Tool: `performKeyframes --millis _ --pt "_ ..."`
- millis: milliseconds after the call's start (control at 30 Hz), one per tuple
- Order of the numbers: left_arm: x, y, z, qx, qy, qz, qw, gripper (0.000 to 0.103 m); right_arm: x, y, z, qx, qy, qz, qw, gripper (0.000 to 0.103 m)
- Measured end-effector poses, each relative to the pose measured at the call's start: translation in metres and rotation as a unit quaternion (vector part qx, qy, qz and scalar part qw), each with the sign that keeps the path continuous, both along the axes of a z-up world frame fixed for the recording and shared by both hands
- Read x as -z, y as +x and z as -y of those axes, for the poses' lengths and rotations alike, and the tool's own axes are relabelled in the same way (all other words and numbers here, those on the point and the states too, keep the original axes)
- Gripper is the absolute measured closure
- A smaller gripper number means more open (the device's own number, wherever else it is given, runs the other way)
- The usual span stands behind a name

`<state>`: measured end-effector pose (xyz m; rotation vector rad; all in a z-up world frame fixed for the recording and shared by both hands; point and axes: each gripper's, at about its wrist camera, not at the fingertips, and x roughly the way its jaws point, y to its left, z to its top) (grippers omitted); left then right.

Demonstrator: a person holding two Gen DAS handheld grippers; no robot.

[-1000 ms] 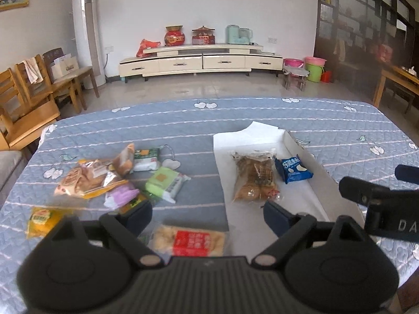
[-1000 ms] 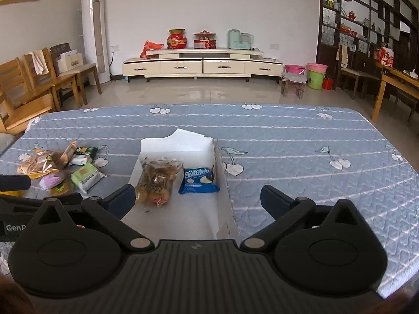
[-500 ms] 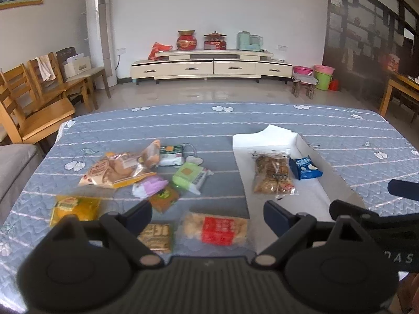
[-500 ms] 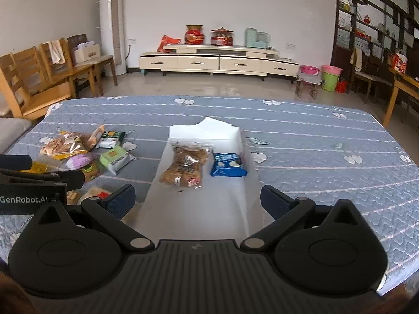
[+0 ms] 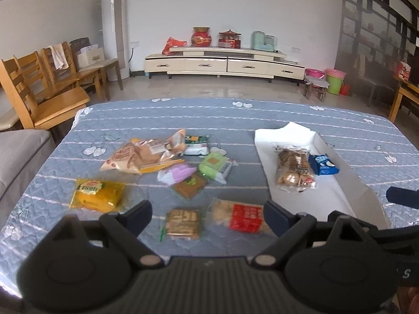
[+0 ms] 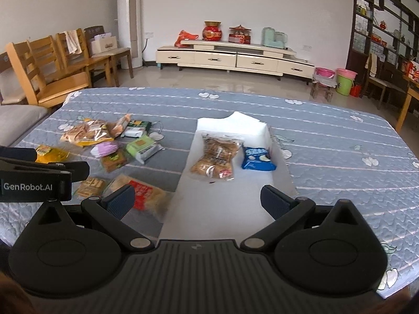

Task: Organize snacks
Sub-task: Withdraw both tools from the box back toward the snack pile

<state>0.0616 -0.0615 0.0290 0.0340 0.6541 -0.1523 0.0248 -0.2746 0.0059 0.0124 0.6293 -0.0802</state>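
Both views are pulled back and raised compared with a second ago; more of the loose pile is now taken in by the left wrist camera, so a fresh pick is judged to be lined up rather than a placement finished; nothing on the quilted table (image 5: 262, 115) is seen to have shifted. The left gripper (image 5: 207, 210) is held with jaws wide apart and empty, above the red-label packet (image 5: 239, 217) and the brown biscuit pack (image 5: 183, 223); the right gripper (image 6: 197, 198) is likewise spread and empty, over the near end of the white tray (image 6: 225, 204). Two snacks are already lodged in the tray: the clear bag of pastries (image 6: 216, 157) and the blue packet (image 6: 258, 159), side by side; the remaining snacks are left scattered well to its left, among them the yellow pack (image 5: 98, 195) and green pack (image 5: 214, 166). Near tray rim is cut off by the gripper bodies; labels are too blurred to be read; overlaps in the pile are hard to be sorted out.
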Motion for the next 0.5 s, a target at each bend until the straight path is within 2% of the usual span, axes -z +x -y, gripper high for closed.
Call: performKeyframes --millis 500 --pt "0.003 -0.002 -0.026 -0.018 -0.001 -0.002 0.9998 0.011 0.013 0.012 -0.033 -0.046 -0.008 -0.010 0.999 0.000"
